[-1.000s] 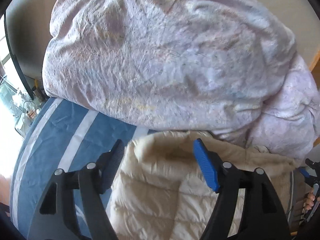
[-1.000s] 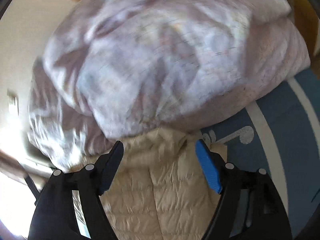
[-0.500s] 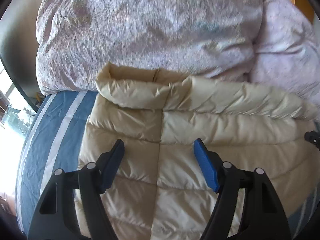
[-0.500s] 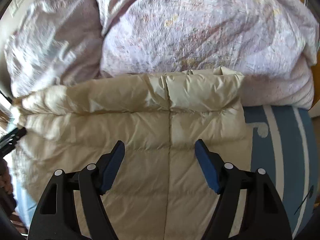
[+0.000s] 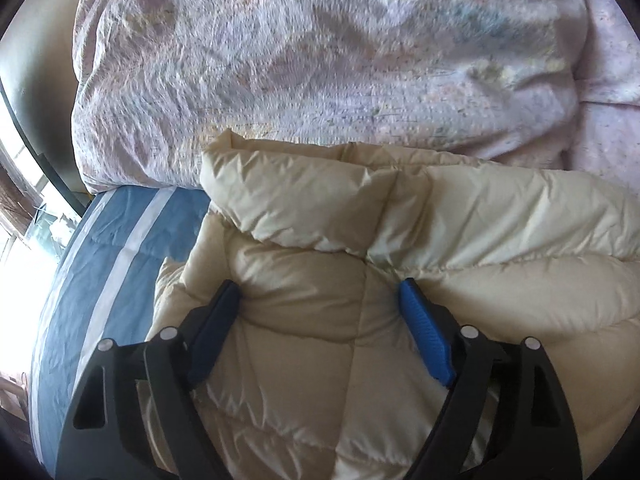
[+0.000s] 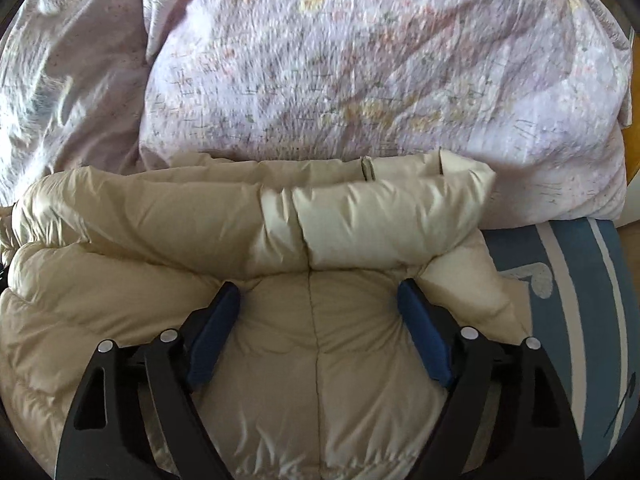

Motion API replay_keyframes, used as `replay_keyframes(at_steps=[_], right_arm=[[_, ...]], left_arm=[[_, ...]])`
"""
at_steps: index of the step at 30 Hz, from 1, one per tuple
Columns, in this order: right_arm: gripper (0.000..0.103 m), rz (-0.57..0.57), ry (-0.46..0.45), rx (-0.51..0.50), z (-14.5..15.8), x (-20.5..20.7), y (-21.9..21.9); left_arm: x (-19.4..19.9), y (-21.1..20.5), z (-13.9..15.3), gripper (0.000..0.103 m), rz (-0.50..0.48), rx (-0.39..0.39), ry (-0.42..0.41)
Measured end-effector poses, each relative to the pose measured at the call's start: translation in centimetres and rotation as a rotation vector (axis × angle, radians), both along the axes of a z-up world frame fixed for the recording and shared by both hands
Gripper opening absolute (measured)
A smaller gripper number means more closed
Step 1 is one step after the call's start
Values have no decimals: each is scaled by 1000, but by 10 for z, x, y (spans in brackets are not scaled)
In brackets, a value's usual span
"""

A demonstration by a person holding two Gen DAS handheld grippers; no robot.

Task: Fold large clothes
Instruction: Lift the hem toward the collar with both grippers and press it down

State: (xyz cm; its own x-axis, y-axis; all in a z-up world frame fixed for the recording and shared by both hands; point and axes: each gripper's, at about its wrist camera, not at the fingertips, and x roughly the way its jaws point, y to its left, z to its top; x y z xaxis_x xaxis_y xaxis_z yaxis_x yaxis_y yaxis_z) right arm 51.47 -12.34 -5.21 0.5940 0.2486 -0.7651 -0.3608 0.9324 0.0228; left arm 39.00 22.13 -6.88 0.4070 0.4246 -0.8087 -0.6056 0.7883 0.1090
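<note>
Cream quilted fabric fills the lower part of both wrist views: a puffy down jacket (image 5: 460, 240) (image 6: 248, 248) is laid out on a bed, with its collar end rolled up against the bedding behind it. A vertical seam is seen running down the middle of the padded panel in each view.

The left gripper (image 5: 320, 308) is pressed down into the jacket just below the rolled collar, near the garment's left edge. Its fingers (image 5: 424, 336) are spread wide, and a bulge of padding is seen between them; the blue pads are sunk against the fabric on both sides, but nothing is pinched. The right gripper (image 6: 318, 306) is set in the same way near the jacket's right edge, with its fingers (image 6: 422, 336) spread apart and a mound of padding between them.

A bed sheet (image 5: 100, 280) (image 6: 580, 300), blue with white stripes, is seen under the jacket, exposed to the left in the left view and to the right in the right view. A pale pink floral duvet (image 5: 320, 60) (image 6: 380, 60) is heaped behind the jacket, touching the collar roll. A bright window area (image 5: 20, 216) is seen at the far left edge of the left view.
</note>
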Motion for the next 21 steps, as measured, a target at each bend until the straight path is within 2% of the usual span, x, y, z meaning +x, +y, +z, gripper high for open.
replay_keyframes(at_steps=[12, 21], right_arm=[[93, -25, -64, 20, -39, 9, 28], [96, -39, -46, 4, -37, 20, 34]], left_arm=[[12, 8, -24, 95, 25, 40, -39], [15, 19, -33, 97, 35, 11, -29]])
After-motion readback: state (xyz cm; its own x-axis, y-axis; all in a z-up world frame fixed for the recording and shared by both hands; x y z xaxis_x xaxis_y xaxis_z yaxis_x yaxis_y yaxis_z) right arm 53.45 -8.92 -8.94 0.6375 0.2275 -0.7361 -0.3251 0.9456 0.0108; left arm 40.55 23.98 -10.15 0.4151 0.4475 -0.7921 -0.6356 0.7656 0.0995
